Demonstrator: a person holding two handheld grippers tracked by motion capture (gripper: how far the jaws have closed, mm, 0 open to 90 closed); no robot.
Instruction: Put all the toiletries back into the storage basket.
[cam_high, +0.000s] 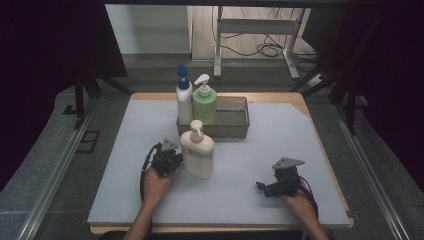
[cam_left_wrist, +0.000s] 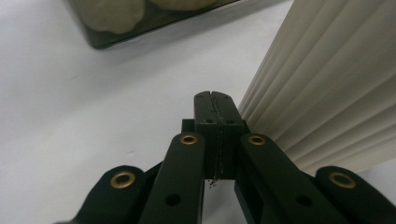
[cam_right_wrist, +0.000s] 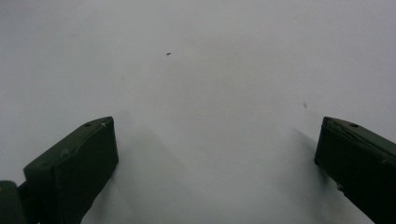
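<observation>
Your left gripper (cam_high: 172, 161) has its jaws pressed fully together with nothing between them, and it sits just beside the left flank of the cream plastic pump bottle with ribbed sides (cam_high: 198, 151), which stands upright on the pale grey mat (cam_high: 250, 190) just in front of the grey-green mesh basket (cam_high: 235, 120). In the left gripper view the closed tips (cam_left_wrist: 216, 109) lie right against the ribbed wall of that bottle (cam_left_wrist: 327, 93), so you look set to push it rather than grasp it. That is the main risk: a tall, narrow bottle nudged from the side can tip instead of sliding, more so if the contact is high on the body. If it topples to your right it will roll on the mat; if it goes forward it may strike the basket, where the white bottle with a blue spray cap (cam_high: 183, 95) and the light green pump bottle (cam_high: 204, 100) stand at the left end. Closed tips can also skid off the ribs, leaving the bottle turned but no nearer. Your right gripper (cam_high: 267, 189) rests well apart near the front edge of the mat, jaws spread wide and empty over bare mat, too far away to steady anything.
</observation>
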